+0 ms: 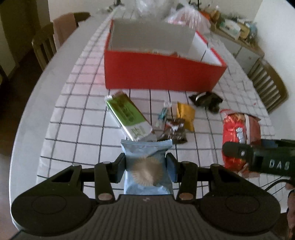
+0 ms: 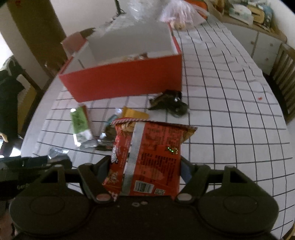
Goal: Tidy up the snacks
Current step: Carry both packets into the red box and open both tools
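Note:
My left gripper point(image 1: 146, 167) is shut on a light blue snack packet point(image 1: 147, 166) with a gold sunburst print, held above the checked tablecloth. The right gripper point(image 2: 144, 169) is shut on a red snack bag point(image 2: 147, 157), also lifted; that bag point(image 1: 237, 136) and the right gripper's finger point(image 1: 239, 151) show at the right of the left wrist view. Ahead stands an open red box point(image 1: 162, 73) with white inner walls and some snacks inside. Between the grippers and the box lie a green bar packet point(image 1: 127, 116), a yellow packet point(image 1: 186, 114), a dark brown packet point(image 1: 175, 131) and a black wrapper point(image 1: 206, 99).
A round table with a white checked cloth point(image 2: 230, 114) carries everything. Plastic bags point(image 1: 186, 17) lie behind the box. Wooden chairs point(image 1: 267, 83) stand at the right and the left point(image 1: 46, 46). A sideboard with clutter point(image 2: 254, 16) lines the far right wall.

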`<state>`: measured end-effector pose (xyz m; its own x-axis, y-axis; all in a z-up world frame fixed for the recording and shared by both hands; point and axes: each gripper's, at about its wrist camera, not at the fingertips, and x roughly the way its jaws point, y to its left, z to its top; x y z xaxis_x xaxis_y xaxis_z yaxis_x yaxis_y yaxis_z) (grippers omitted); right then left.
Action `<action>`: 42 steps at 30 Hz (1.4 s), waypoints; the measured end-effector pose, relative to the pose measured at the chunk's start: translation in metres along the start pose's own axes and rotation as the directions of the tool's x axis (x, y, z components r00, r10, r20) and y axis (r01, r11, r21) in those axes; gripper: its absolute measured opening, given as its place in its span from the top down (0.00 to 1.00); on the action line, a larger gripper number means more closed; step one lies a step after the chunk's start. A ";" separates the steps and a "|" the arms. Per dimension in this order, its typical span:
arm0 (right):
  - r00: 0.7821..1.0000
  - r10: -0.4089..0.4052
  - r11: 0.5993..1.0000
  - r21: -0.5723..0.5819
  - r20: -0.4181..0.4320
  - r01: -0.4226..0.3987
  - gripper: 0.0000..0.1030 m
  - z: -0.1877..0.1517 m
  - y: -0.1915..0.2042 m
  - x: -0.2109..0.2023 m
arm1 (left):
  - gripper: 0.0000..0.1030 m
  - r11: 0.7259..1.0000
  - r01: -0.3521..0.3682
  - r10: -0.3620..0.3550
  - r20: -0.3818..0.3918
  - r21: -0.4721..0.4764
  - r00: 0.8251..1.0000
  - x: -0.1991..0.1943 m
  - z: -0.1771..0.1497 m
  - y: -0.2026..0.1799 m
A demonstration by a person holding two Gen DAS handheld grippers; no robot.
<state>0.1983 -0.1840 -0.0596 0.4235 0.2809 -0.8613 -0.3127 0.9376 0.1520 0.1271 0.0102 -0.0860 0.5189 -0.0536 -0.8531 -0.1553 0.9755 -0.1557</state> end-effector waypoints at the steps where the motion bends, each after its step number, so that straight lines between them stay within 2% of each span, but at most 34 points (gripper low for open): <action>1: 1.000 0.002 1.000 -0.008 0.009 -0.002 0.28 0.000 0.004 -0.005 | 0.56 1.000 0.002 -0.002 0.015 0.001 1.000 -0.006 0.002 0.001; 10: 0.994 0.002 0.997 -0.075 0.105 0.006 0.28 0.014 0.031 -0.038 | 0.56 0.999 0.012 -0.017 0.135 0.036 0.991 -0.045 0.027 0.006; 19: 0.986 -0.004 0.993 -0.114 0.169 0.024 0.28 0.047 0.036 -0.046 | 0.56 0.998 0.001 -0.015 0.211 0.068 0.977 -0.059 0.067 0.001; 29: 0.981 0.033 0.986 -0.165 0.192 -0.001 0.28 0.104 0.033 -0.023 | 0.56 0.996 -0.064 0.050 0.233 0.054 0.971 -0.040 0.130 0.003; 33: 0.985 0.046 0.982 -0.188 0.167 -0.014 0.28 0.131 0.028 -0.006 | 0.56 0.995 -0.086 0.072 0.237 0.051 0.969 -0.028 0.152 0.002; 42: 0.989 0.044 0.974 -0.226 0.140 -0.012 0.28 0.179 0.019 0.038 | 0.55 0.992 -0.118 0.108 0.200 0.038 0.974 0.012 0.196 0.005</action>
<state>0.3608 -0.1189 -0.0021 0.5238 0.3478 -0.7776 -0.5015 0.8638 0.0486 0.2968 0.0560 0.0007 0.6566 0.0963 -0.7480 -0.1834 0.9824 -0.0345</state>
